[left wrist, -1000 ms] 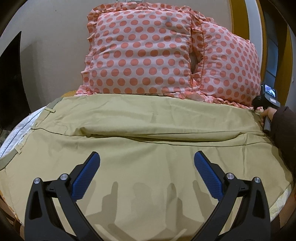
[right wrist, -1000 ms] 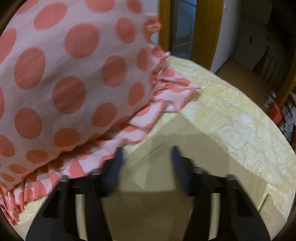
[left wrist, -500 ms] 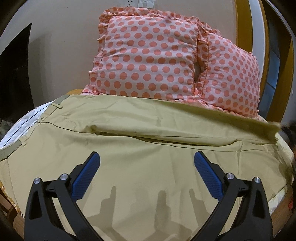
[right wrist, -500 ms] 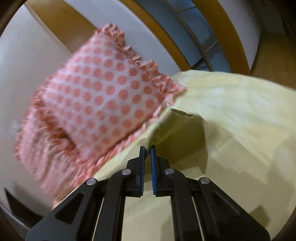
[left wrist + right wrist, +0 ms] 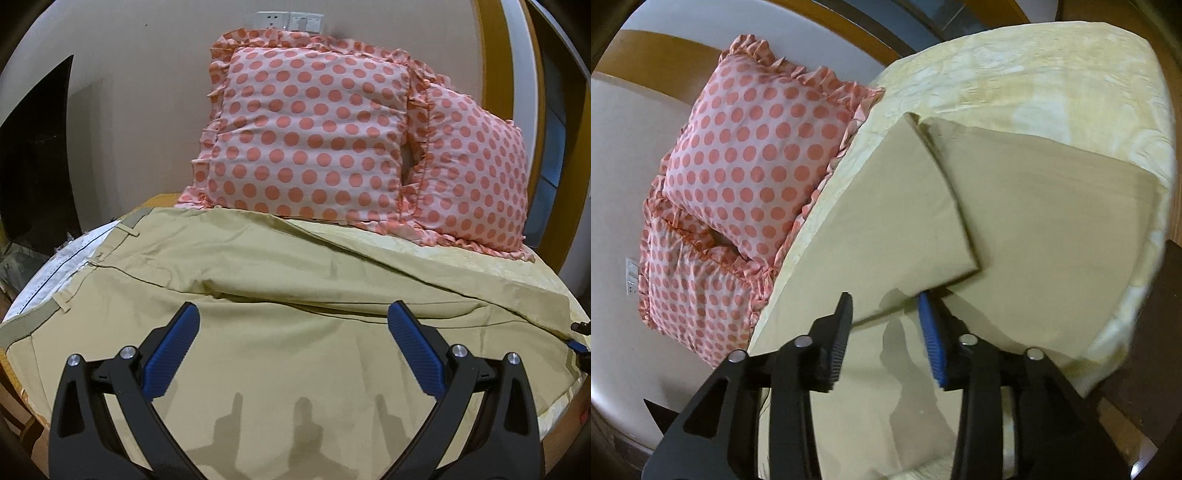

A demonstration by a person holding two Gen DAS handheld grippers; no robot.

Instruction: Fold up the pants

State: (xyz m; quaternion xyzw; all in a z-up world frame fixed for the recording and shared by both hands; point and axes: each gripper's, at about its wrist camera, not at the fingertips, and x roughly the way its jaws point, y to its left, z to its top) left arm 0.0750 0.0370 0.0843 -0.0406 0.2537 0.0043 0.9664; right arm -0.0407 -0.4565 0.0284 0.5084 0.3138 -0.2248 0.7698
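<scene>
The left wrist camera looks low and level across the bed (image 5: 436,254) toward the wall, close over the khaki pants (image 5: 295,354), with two polka-dot pillows (image 5: 306,140) straight ahead. The right wrist camera, rolled sideways, looks down from above the trouser-leg ends along the bed's length, the pants (image 5: 908,206) near and the pillows (image 5: 753,155) at its left. Both views share the pants, the pillows, the yellow bedspread and the wall sockets (image 5: 291,22).

no readable text, labels or numbers
</scene>
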